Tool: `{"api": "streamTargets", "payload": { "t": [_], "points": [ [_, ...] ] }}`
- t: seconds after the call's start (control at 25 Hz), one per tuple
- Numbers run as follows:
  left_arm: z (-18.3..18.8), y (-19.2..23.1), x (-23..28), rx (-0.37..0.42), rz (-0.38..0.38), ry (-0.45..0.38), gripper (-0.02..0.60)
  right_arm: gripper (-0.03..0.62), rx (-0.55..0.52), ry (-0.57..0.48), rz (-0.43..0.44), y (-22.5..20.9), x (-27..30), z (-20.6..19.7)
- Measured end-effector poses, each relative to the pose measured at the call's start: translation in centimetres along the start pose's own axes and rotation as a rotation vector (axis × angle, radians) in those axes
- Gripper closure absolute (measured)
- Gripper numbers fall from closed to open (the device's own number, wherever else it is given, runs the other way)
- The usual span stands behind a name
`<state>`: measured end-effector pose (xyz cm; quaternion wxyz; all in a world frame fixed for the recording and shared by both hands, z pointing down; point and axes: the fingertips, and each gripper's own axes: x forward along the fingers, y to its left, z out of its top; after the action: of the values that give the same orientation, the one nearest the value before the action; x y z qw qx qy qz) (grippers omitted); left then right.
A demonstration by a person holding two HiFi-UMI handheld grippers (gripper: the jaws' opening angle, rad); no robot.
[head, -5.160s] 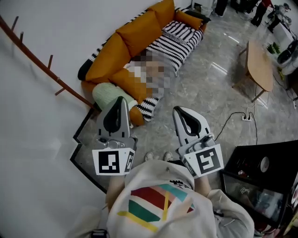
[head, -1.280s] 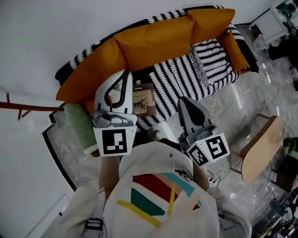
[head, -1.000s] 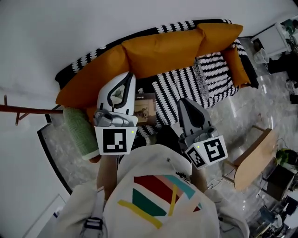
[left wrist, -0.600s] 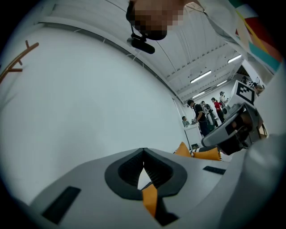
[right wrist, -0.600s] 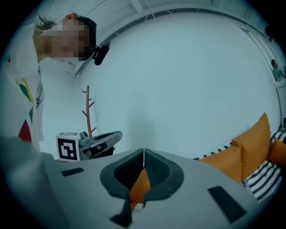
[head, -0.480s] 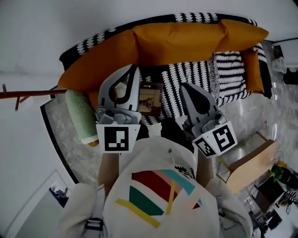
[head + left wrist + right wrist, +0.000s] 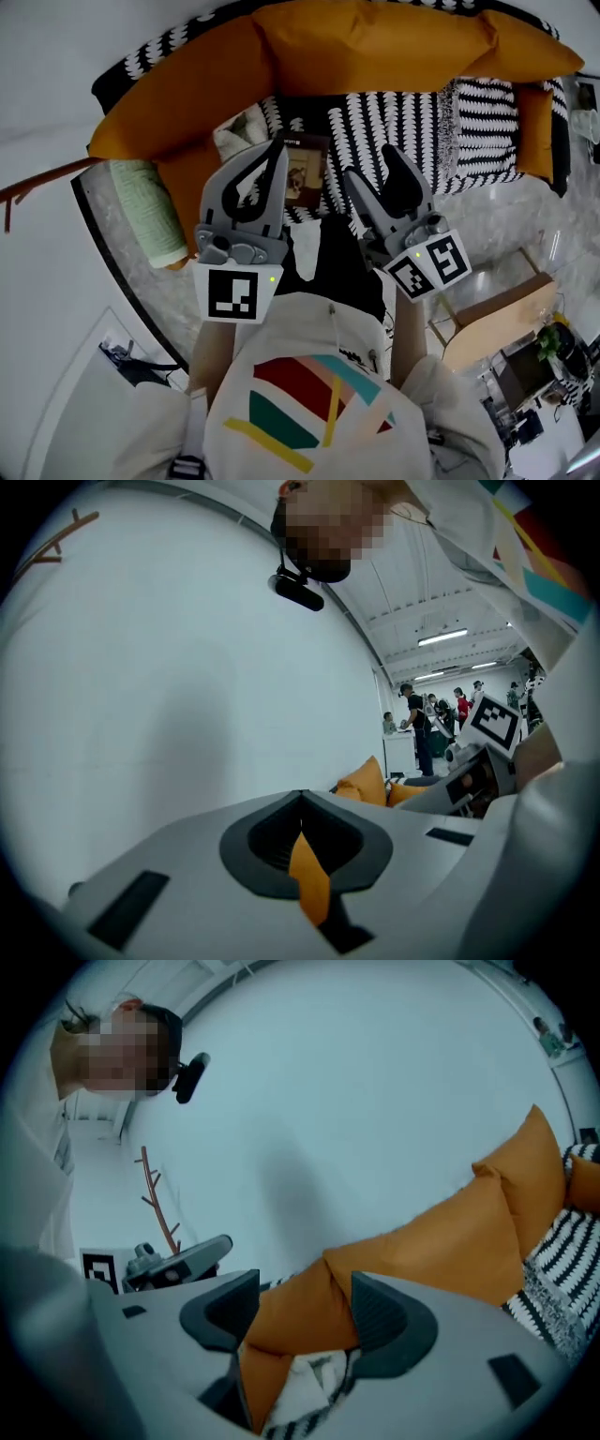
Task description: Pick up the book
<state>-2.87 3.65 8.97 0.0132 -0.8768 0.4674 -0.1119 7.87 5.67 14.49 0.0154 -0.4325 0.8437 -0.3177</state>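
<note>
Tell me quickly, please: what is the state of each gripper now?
Left gripper: closed, jaws together, holding nothing.
Right gripper: open; its jaws have just been opening, and nothing is gripped between them.

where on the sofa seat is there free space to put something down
The striped seat is bare from the book across to the orange end cushion. Left of the book it is crowded: a pale cushion lies there.

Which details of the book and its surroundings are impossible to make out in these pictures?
- Print on the book: too small, head view.
- The book's left edge: hidden behind the left gripper, head view.
- The book in both gripper views: outside the frame; orange cushions show instead.
</note>
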Motion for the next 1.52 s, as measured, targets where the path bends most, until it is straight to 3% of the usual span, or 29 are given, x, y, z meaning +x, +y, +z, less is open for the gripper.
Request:
{"api": "streamTargets", "payload": {
  "t": [0.24,0.4,0.6,0.96,1.24,1.4,1.52],
  "points": [
    [-9.0,-0.3,2.8,-0.092,0.001,0.1,0.575,0.304,0.112,0.343,-0.019,-8.8,2.9,-16.5],
    [-15.7,-1.3,4.0,-0.13,-0.027,0.186,0.575,0.304,0.184,0.545,0.003,-12.2,3.6,-28.9],
    [-23.5,-2.1,5.6,-0.198,-0.027,0.272,0.575,0.304,0.341,0.696,0.03,-15.3,4.1,-39.2],
    [-29.2,-3.4,7.7,-0.263,-0.069,0.355,0.575,0.304,0.529,0.781,0.122,-16.8,6.3,-44.5],
    [-30.8,-2.9,7.9,-0.293,-0.049,0.389,0.575,0.306,0.551,0.822,0.203,-16.6,7.1,-45.0],
    [-30.7,-2.1,7.7,-0.295,-0.04,0.391,0.575,0.306,0.521,0.825,0.326,-13.0,9.4,-43.9],
    [-31.2,-2.5,7.3,-0.297,-0.036,0.392,0.575,0.306,0.507,0.765,0.399,-10.4,12.1,-43.6]
  ]
}}
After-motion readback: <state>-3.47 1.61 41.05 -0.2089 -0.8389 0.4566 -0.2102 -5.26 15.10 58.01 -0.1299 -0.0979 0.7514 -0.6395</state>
